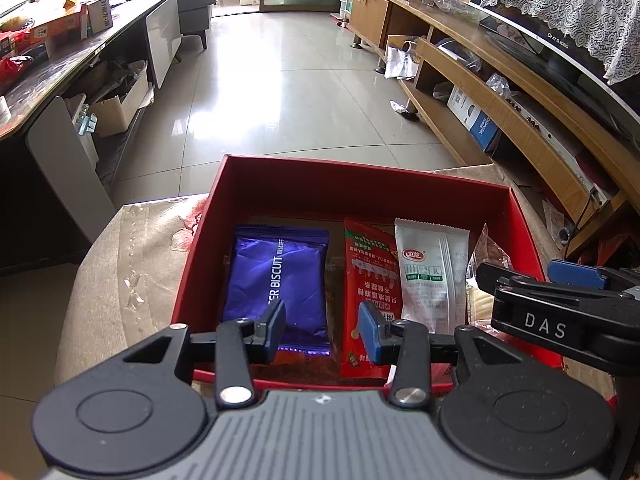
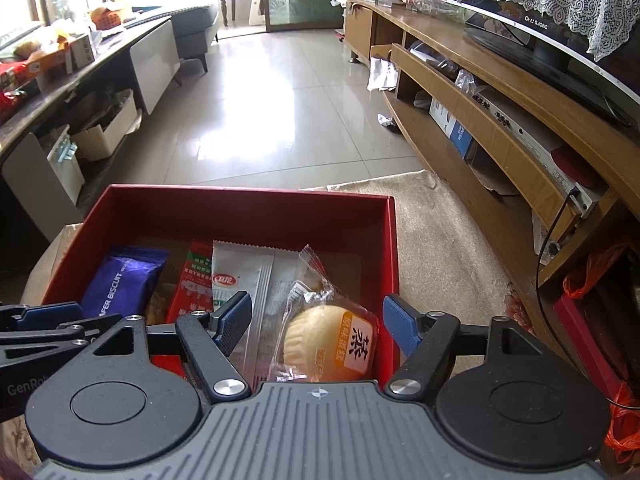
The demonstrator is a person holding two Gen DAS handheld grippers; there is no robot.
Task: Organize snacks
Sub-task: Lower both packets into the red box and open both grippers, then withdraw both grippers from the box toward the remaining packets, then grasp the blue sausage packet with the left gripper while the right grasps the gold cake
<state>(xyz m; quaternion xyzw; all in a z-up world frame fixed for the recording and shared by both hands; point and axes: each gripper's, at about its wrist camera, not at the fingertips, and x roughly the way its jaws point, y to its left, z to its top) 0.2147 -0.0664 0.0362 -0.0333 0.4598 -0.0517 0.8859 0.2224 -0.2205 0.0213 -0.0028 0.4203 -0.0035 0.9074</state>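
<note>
— Hovering over the red box (image 1: 280,184), are both tongs empty?
— Yes. The left tongs (image 1: 326,330) stand narrowly parted above the purple biscuit packet (image 1: 276,276) and red packet (image 1: 370,276); the right tongs (image 2: 316,326) gape wide over the wrapped bun (image 2: 330,342). The white packet (image 2: 240,280) lies between, all inside the box.

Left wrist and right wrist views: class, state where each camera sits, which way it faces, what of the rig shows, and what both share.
Left wrist view: sits on the left tool, facing down into the red box at the purple wafer biscuit packet; the right tool shows at the right edge.
Right wrist view: sits on the right tool, above the wrapped yellow bun; the left tool shows at the left edge.
Shared: box, purple packet, white sachet, tiled floor.
</note>
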